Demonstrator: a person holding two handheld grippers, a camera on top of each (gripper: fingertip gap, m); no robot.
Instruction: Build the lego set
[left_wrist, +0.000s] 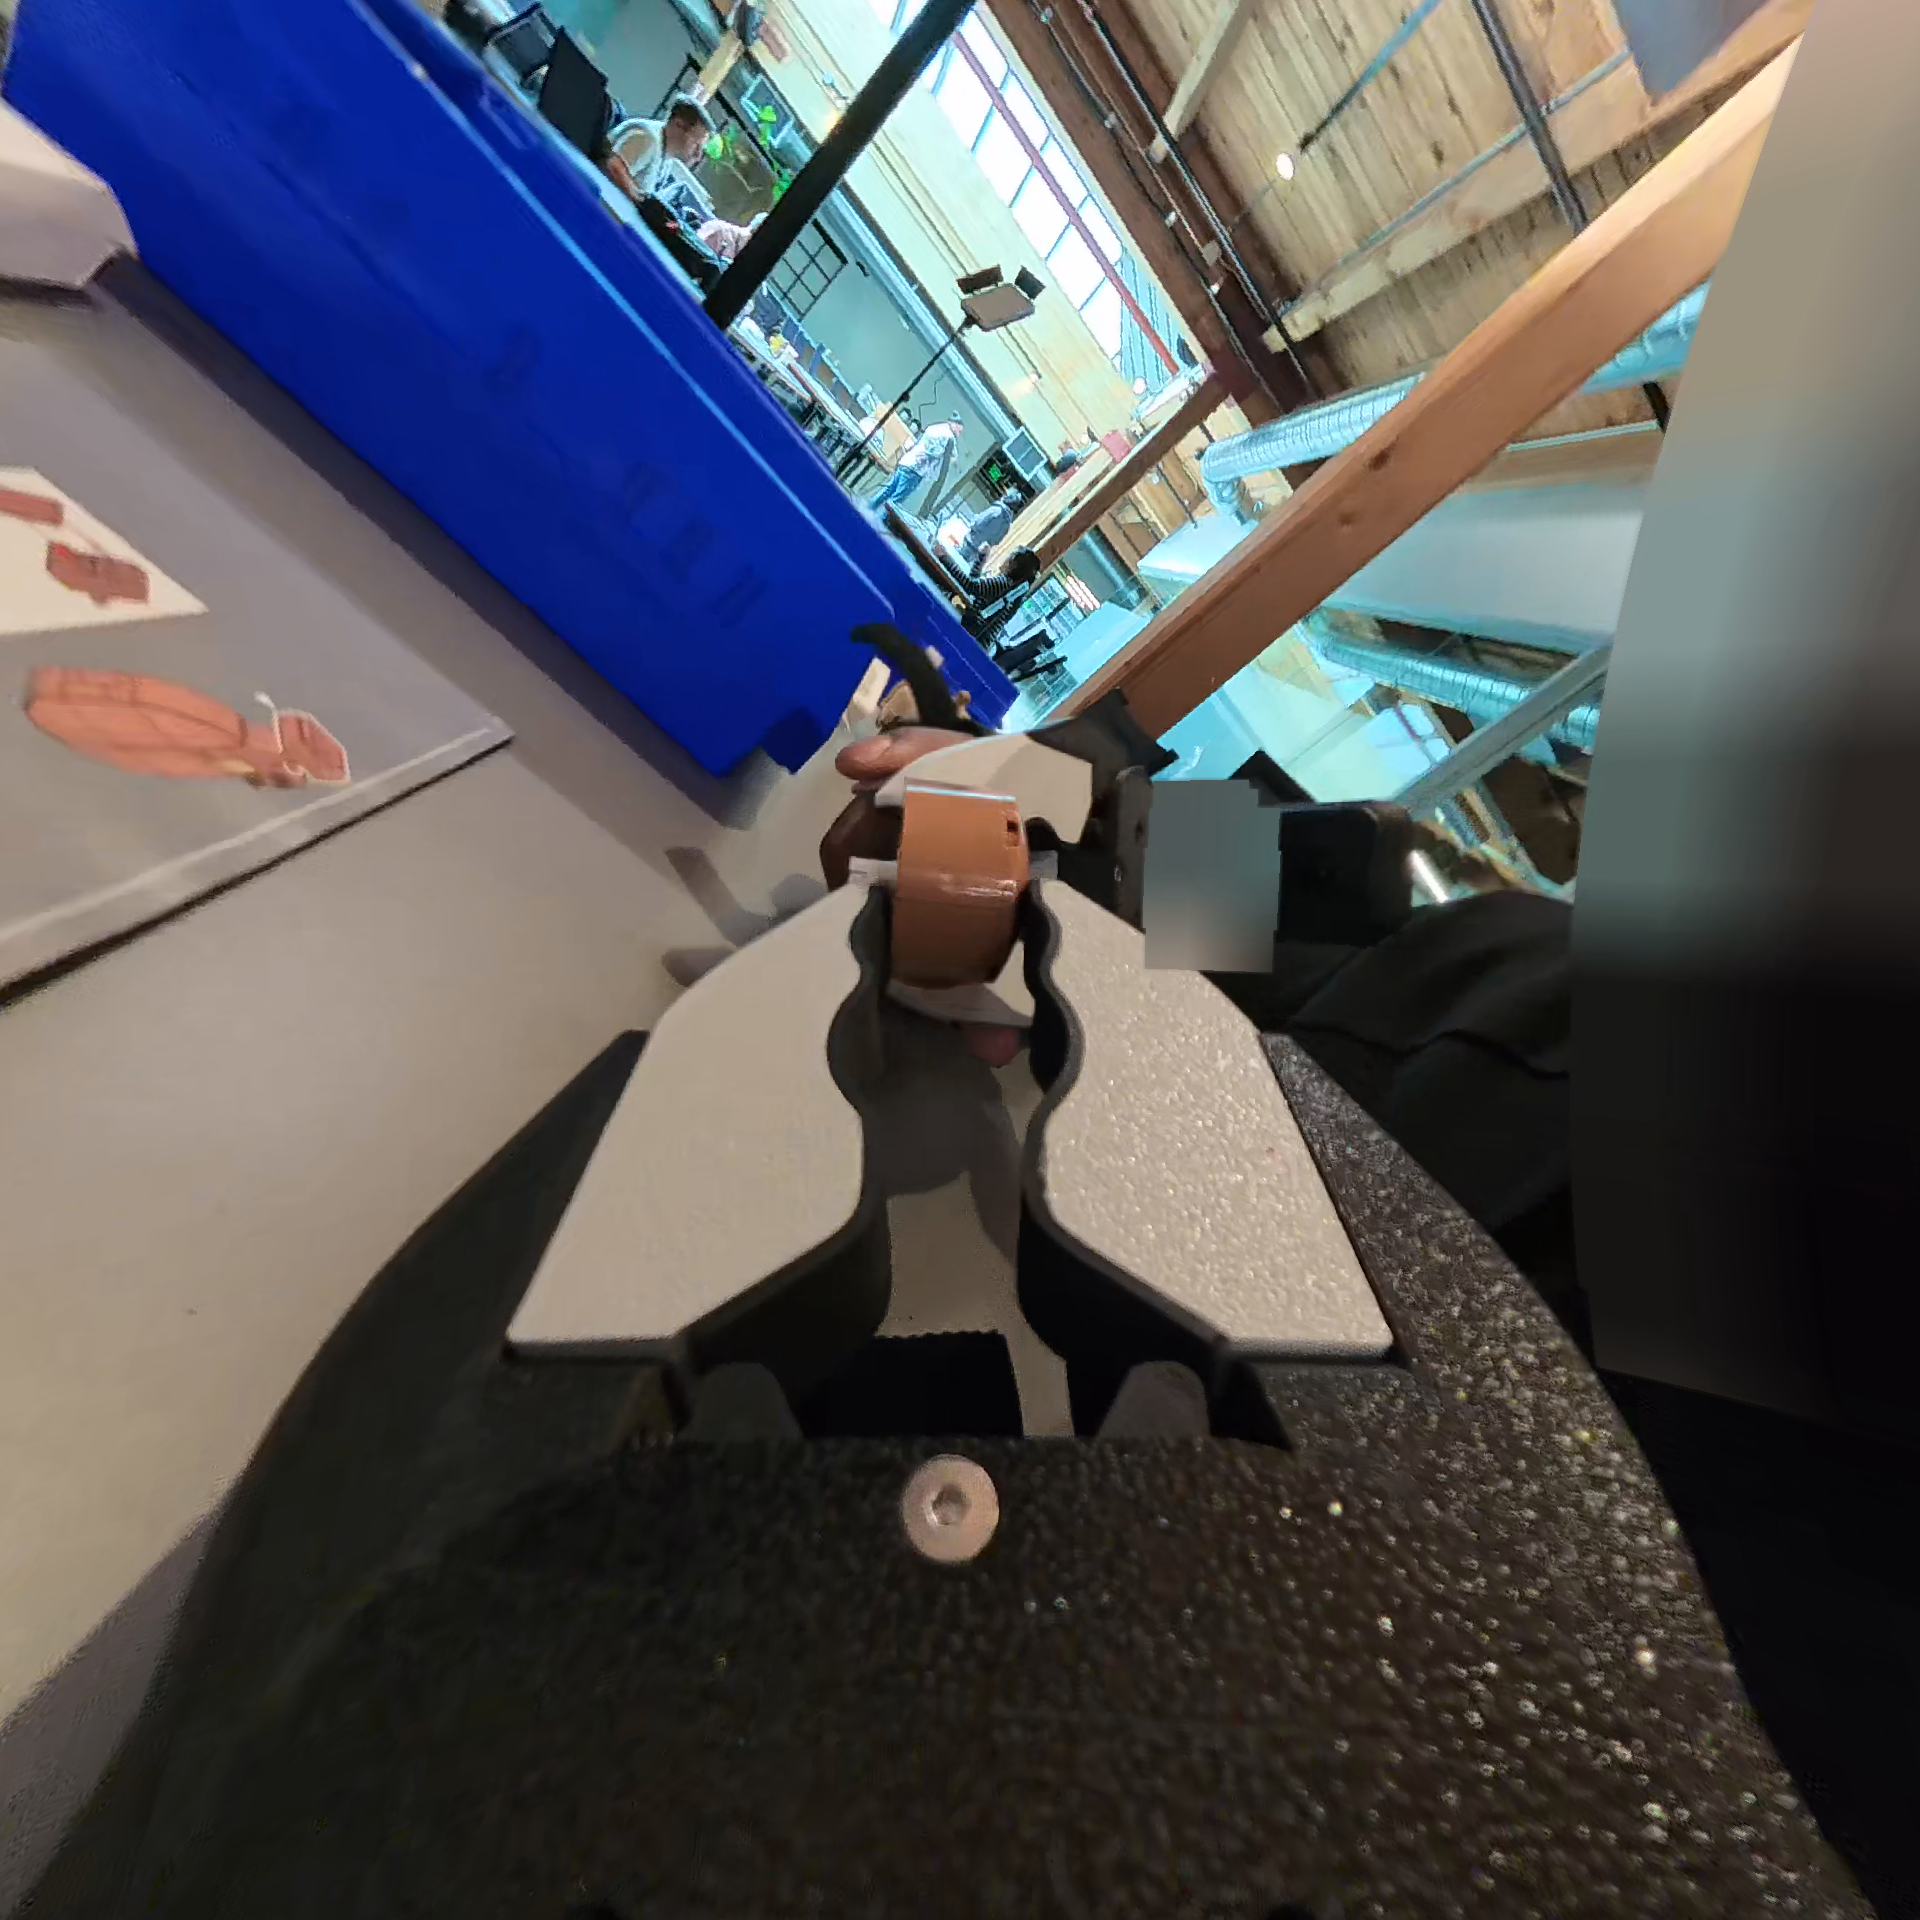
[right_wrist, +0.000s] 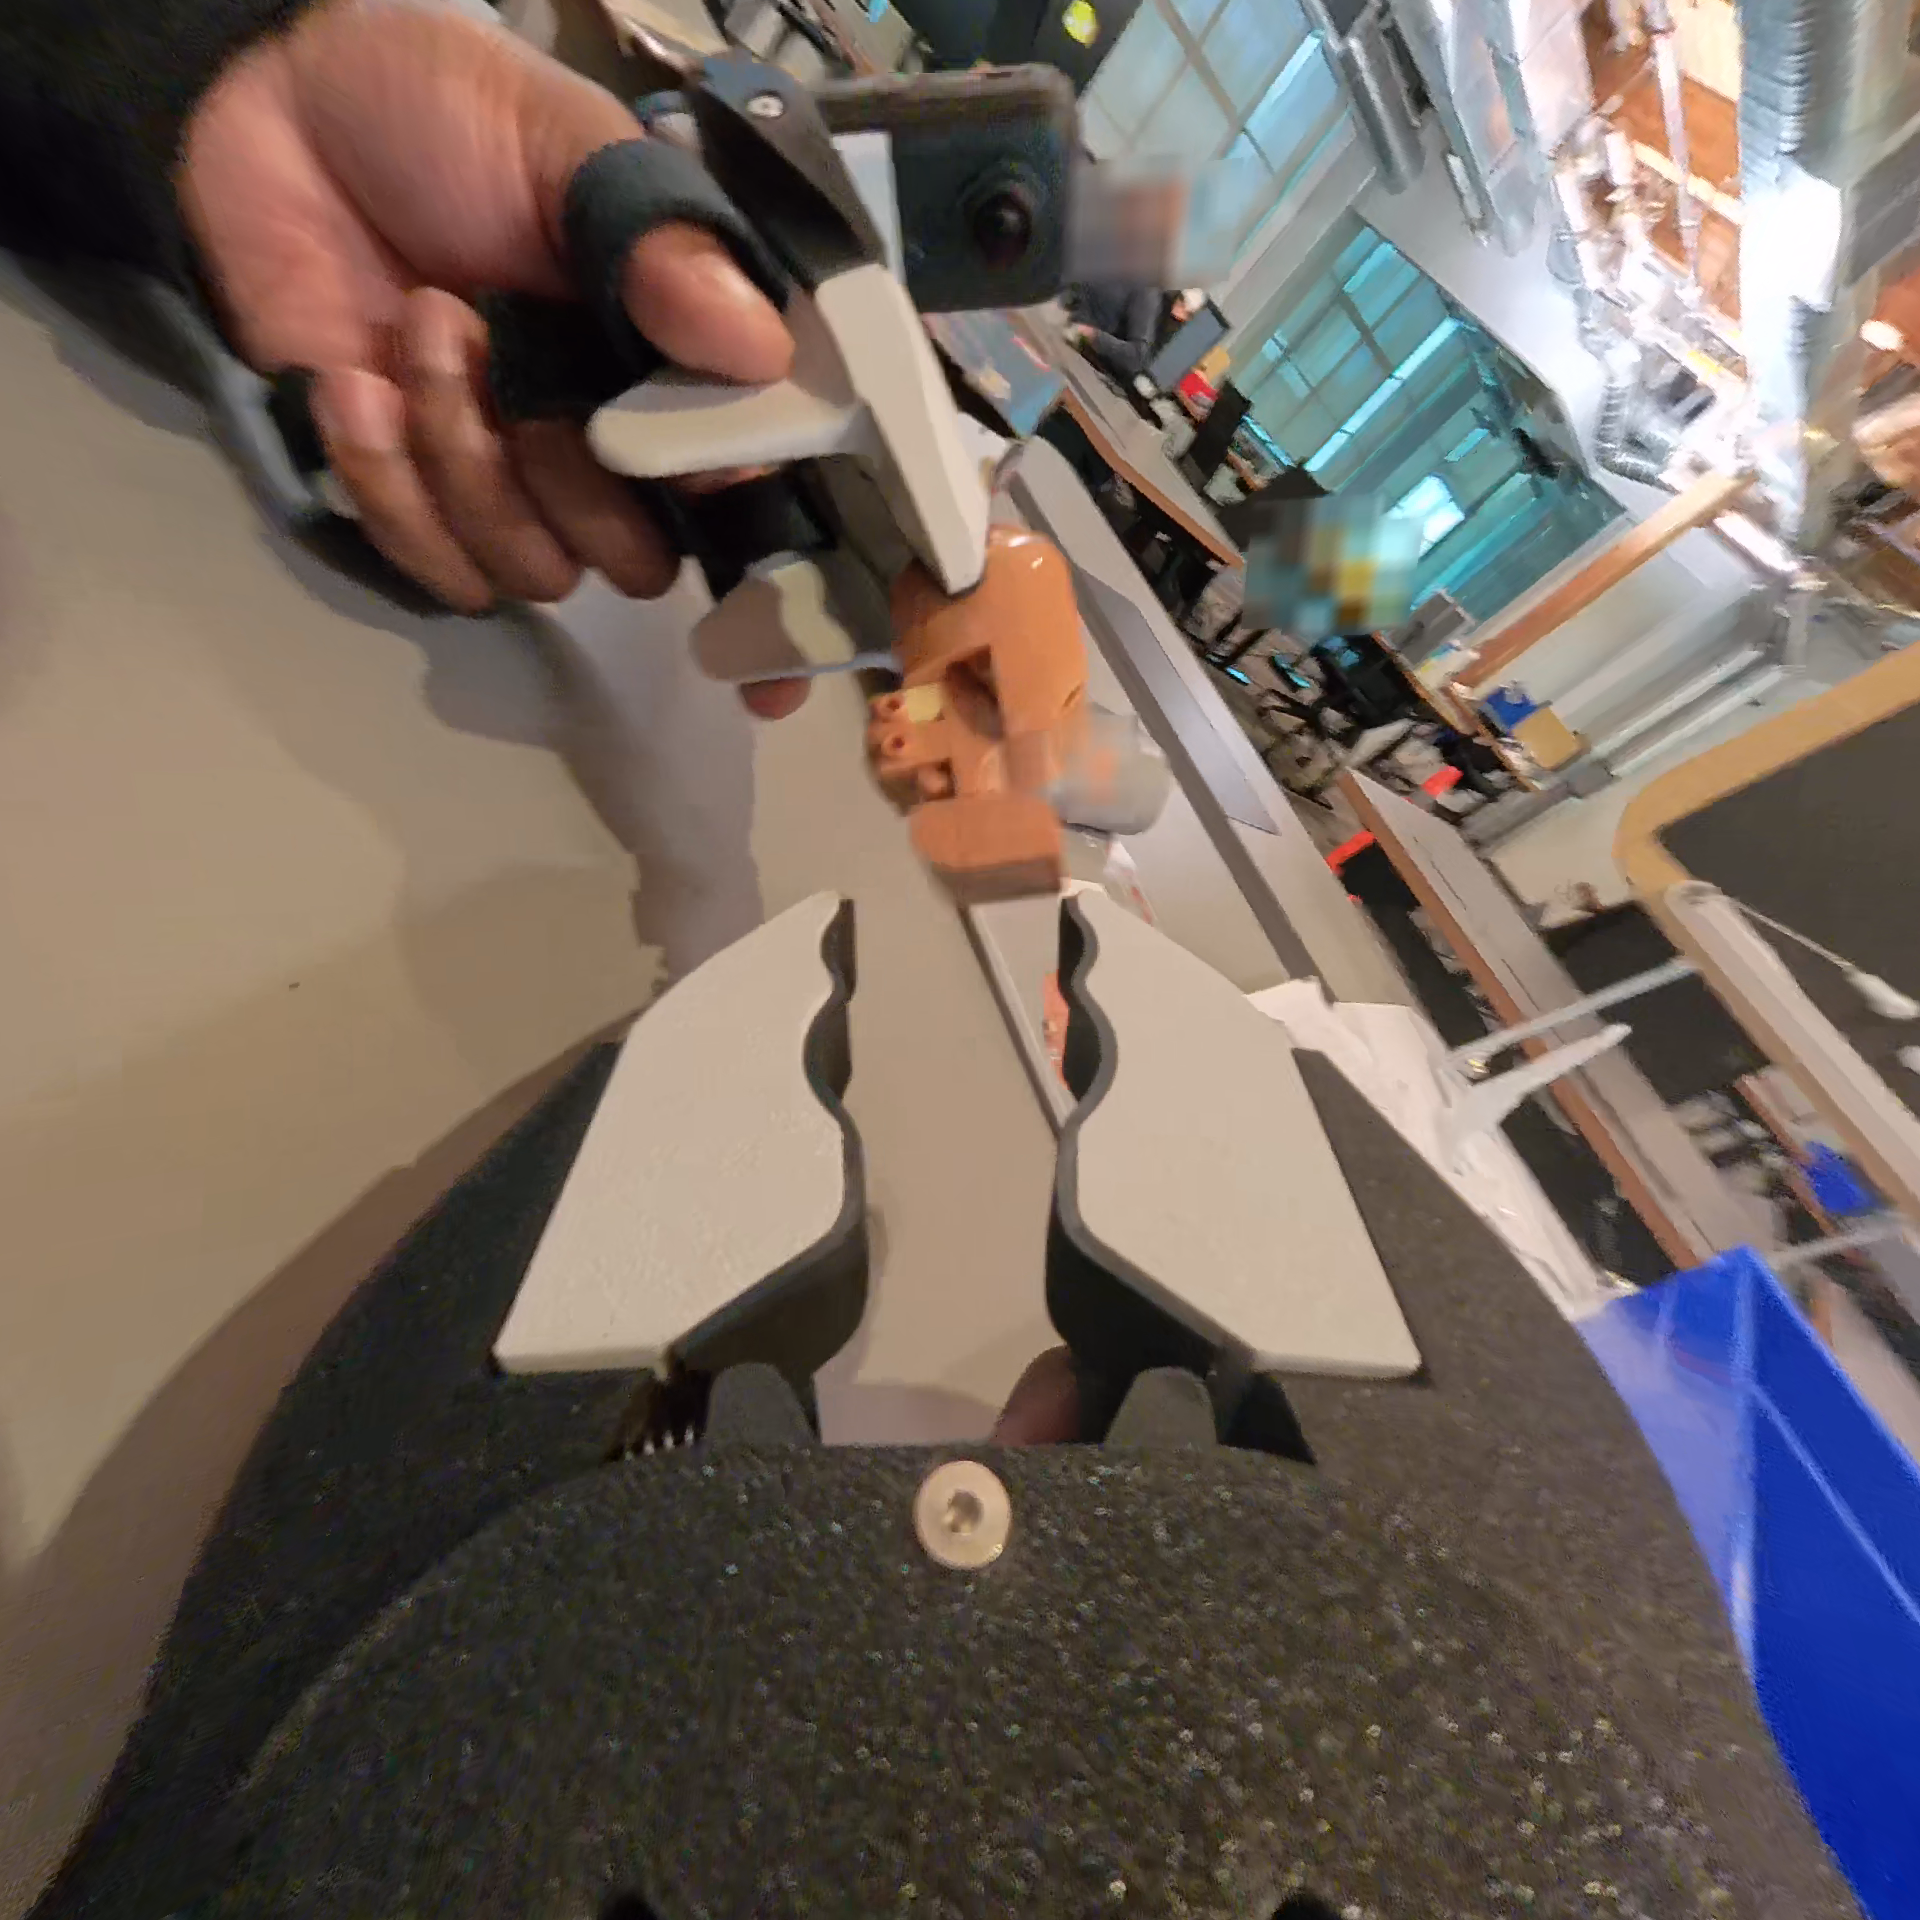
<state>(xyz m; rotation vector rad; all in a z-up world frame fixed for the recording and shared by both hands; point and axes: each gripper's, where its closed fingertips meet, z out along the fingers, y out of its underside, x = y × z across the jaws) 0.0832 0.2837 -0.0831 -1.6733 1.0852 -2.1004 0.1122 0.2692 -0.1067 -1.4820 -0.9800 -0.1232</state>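
A grey table is running under both claws, tilted in both wrist views. A big blue bin is sitting on it ahead and to the left of the left claw; in the right wrist view a blue bin is showing low to the right of the right claw. A grey mat is lying left of the left claw, carrying printed pictures of reddish-brown parts.

A hand in a dark sleeve is gripping the left claw's handle, well up and to the left of the right claw's tips. The left claw is clamping a tan plastic piece, its two grey fingers pressing on the piece's sides at the tips. The piece is lifted clear of the table, hanging down from the left claw and ending in a blocky foot just ahead of the right claw.

The right claw is standing part open, its fingers apart with bare table showing between them; the piece's lower end is close in front of its tips, not between them. Motion blur is softening the piece.
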